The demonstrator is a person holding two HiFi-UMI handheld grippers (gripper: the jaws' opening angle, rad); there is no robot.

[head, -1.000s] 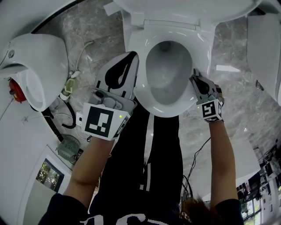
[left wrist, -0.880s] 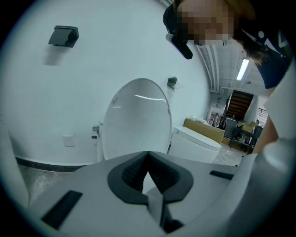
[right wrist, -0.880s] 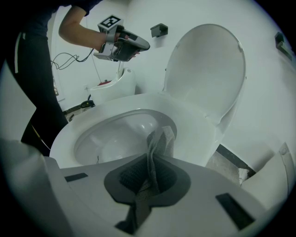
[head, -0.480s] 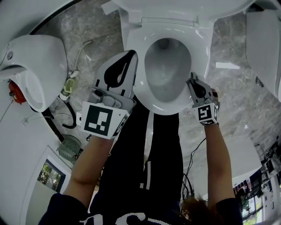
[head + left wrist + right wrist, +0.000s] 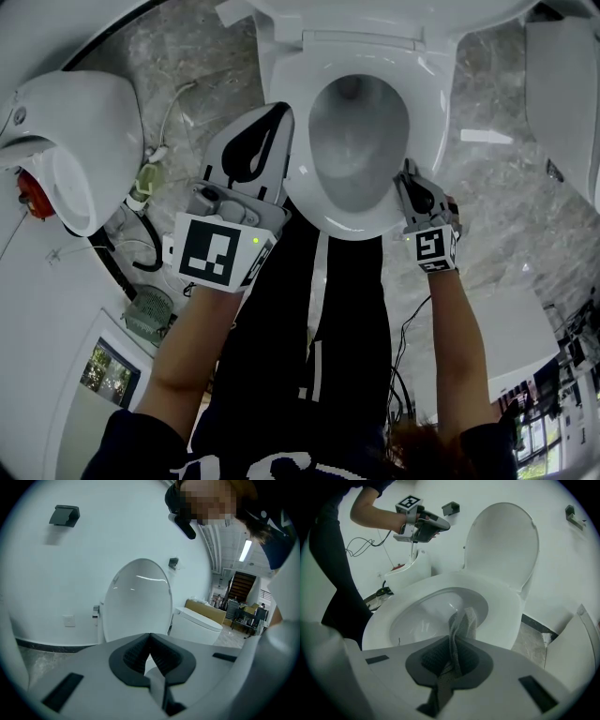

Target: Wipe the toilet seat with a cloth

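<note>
Right gripper (image 5: pixel 452 663) clamped on the grey cloth (image 5: pixel 464 623), which hangs limp at the toilet seat (image 5: pixel 506 606) front rim; probably soft, light, best pinched at a bunched fold. Left gripper (image 5: pixel 151 654) closed, empty.

The right claw (image 5: pixel 452 654) is pinched tight on a grey cloth (image 5: pixel 464 623). The cloth sticks up in front of the white toilet seat (image 5: pixel 506 616). The lid (image 5: pixel 501 545) stands up behind. Up at the left, a hand holds the left claw (image 5: pixel 436 527) in the air.
</note>
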